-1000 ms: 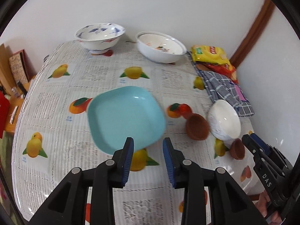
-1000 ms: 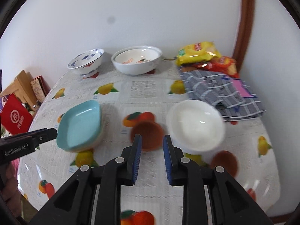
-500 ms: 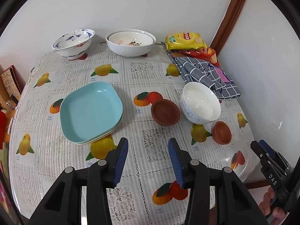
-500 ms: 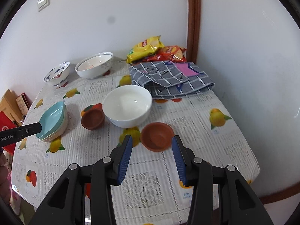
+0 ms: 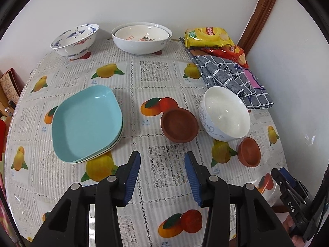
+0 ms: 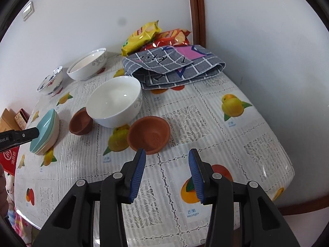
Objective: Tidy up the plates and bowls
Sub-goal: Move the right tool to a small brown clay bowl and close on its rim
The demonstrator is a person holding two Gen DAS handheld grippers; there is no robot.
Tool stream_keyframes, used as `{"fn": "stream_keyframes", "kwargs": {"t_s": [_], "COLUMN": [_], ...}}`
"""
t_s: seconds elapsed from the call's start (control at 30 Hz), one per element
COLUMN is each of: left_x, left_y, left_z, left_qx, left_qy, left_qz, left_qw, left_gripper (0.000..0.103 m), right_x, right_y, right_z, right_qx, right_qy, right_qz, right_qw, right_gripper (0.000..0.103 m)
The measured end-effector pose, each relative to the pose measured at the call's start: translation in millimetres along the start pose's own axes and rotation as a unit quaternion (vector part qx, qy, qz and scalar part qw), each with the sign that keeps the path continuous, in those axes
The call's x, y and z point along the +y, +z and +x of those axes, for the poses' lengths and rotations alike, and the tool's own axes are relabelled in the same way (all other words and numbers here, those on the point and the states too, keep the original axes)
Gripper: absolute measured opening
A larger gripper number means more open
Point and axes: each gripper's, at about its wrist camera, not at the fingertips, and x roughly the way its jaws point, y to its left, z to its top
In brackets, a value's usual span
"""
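Right wrist view: small brown clay bowl (image 6: 148, 135) is sitting just ahead of the right gripper (image 6: 167, 171), whose blue pads are standing spread with only tablecloth between them
Second brown bowl: a matching clay bowl (image 6: 80, 123) is resting beside the white bowl (image 6: 114, 101), which is standing between the two
Left wrist view: left gripper (image 5: 162, 178) is hovering spread and empty over bare cloth, with the stacked blue plates (image 5: 87, 121) to its left and the larger-looking brown bowl (image 5: 179, 127) ahead
Already grouped: two big bowls are sitting nested at the back (image 5: 141, 38), with a blue-patterned bowl (image 5: 74, 40) beside them
Step in hand, likely: taking the near clay bowl to nest it with its twin
Doing it well: straddling the near rim with one pad inside and one outside, pinching firmly, lifting straight up before crossing, clearing the white bowl's rim
Clutter: checked cloth (image 6: 174, 65) and snack packets (image 6: 141, 38) are lying well apart in the corner
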Motion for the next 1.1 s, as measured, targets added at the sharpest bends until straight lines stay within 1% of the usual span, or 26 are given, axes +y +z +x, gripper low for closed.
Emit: {"fn": "stream_keyframes", "kwargs": {"t_s": [0.23,0.4,0.6,0.77,0.9,1.03,1.1], "left_x": [1.8,4.1,6.0,4.1,5.3,4.3,3.2], "left_y": [6.2,10.1,19.4,26.4,31.9,34.8,36.3], "left_z": [27.5,44.9,66.6,80.2,91.6,104.2,109.0], "left_qx": [0.018,0.030,0.043,0.045,0.046,0.054,0.055], "left_qy": [0.001,0.002,-0.014,-0.021,-0.020,-0.021,-0.021], "left_qz": [-0.007,-0.009,-0.022,-0.020,-0.025,-0.026,-0.025], "left_qw": [0.9998,0.9995,0.9988,0.9986,0.9984,0.9980,0.9980], "left_gripper": [0.042,0.042,0.042,0.042,0.041,0.035,0.033], "right_x": [-1.3,-2.4,-1.8,-2.5,-4.1,-3.4,-2.4], "right_y": [5.5,12.0,16.5,20.2,23.2,21.8,20.8], "right_z": [25.8,45.2,61.8,72.1,80.8,89.9,91.8], "right_qx": [0.012,0.022,0.030,0.034,0.038,0.045,0.041], "right_qy": [0.009,0.007,0.008,0.001,0.000,0.000,-0.001], "right_qz": [0.006,0.011,0.012,0.012,0.013,0.009,0.006], "right_qw": [1.000,1.000,0.999,0.999,0.999,0.999,0.999], "right_gripper": [0.043,0.043,0.043,0.043,0.041,0.032,0.031]}}
